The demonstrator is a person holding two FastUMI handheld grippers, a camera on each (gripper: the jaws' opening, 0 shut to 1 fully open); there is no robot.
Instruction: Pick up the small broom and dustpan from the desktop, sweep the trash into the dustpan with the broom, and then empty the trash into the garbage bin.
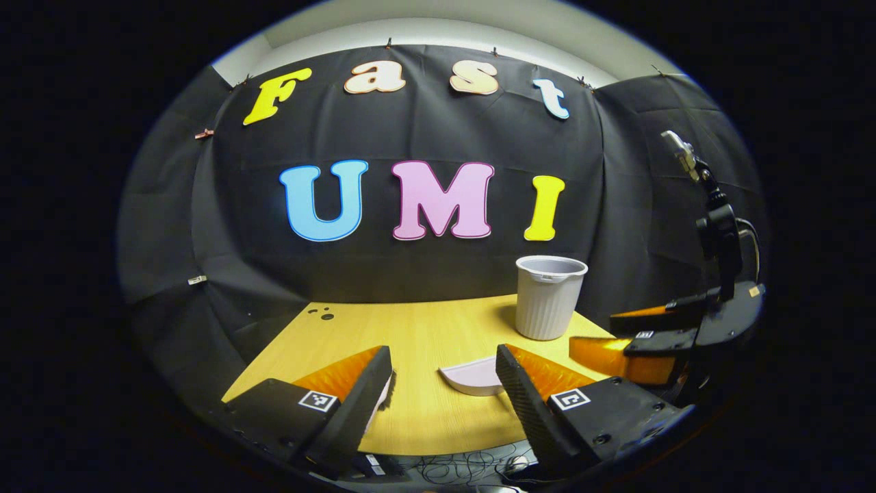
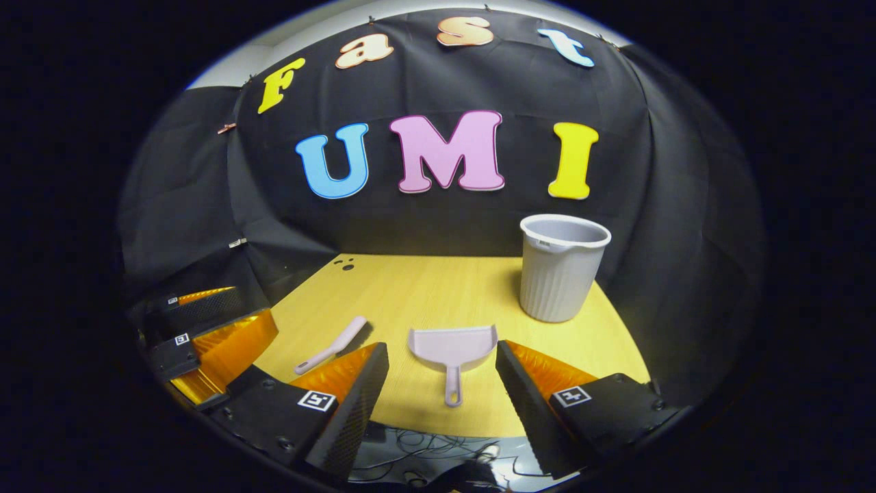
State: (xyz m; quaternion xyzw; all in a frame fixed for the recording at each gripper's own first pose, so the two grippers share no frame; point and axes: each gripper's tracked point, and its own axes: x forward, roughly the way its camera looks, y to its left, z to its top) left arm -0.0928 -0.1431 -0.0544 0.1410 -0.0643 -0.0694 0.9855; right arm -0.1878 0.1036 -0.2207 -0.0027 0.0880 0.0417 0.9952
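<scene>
A pale pink dustpan (image 2: 452, 346) lies flat on the wooden desk (image 2: 424, 287), its handle toward the front edge. It sits in line with my open right gripper (image 2: 443, 348), which hovers at that edge without touching it. A pale small broom (image 2: 332, 349) lies to the dustpan's left, partly behind my right gripper's left finger. My left gripper (image 1: 443, 354) is open too and holds nothing. The dustpan (image 1: 472, 376) peeks out beside its right finger. The grey ribbed garbage bin (image 2: 561, 270) stands upright at the desk's back right.
The other gripper (image 1: 636, 349) hovers right of the left one, with a black mount (image 1: 715, 226) rising above it. The left gripper (image 2: 205, 335) is at the desk's left edge. Small dark holes (image 2: 345, 263) mark the back left corner. Cables (image 2: 424, 445) hang below the front edge.
</scene>
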